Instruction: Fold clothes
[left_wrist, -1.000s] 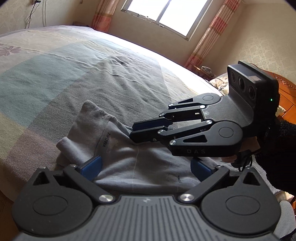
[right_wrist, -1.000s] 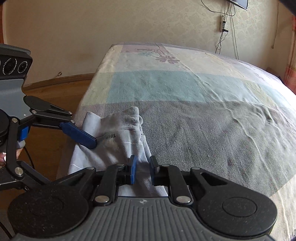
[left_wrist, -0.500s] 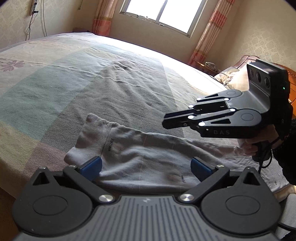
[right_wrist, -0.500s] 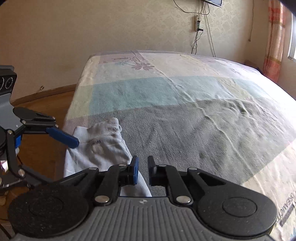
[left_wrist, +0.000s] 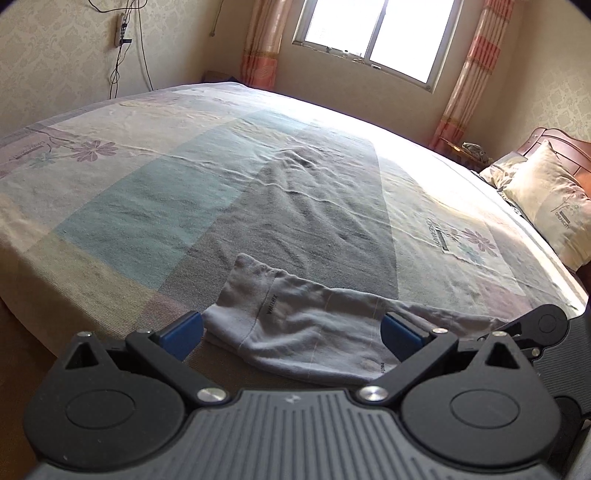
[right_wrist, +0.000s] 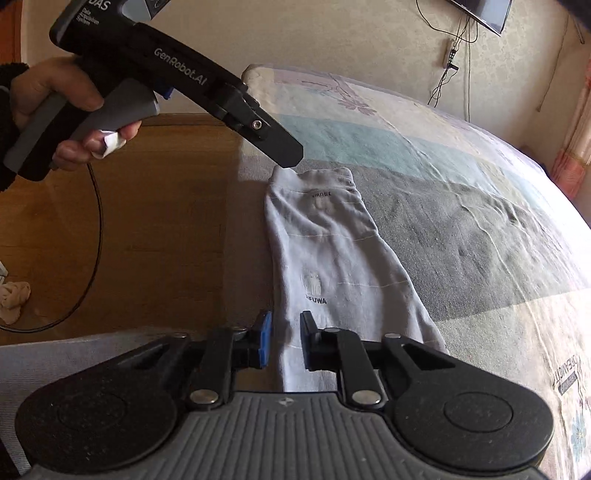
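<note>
Right gripper (right_wrist: 283, 339): jaws drawn in to narrow gap, pale grey garment (right_wrist: 334, 254) running under and between them; whether cloth is pinched, cannot tell. Left gripper (left_wrist: 291, 332): jaws spread wide, nothing held, hovering above garment's far end. Garment lies stretched long along near edge of bed (left_wrist: 303, 206), printed lettering showing. Person's hand (right_wrist: 55, 107) grips left tool's handle, cable (right_wrist: 96, 236) dangling over wooden floor (right_wrist: 140, 229). Pillow (left_wrist: 546, 206) at headboard, curtains (left_wrist: 469, 70) flanking window (left_wrist: 373, 33). Bedspread ahead wrinkled, unobstructed.
</note>
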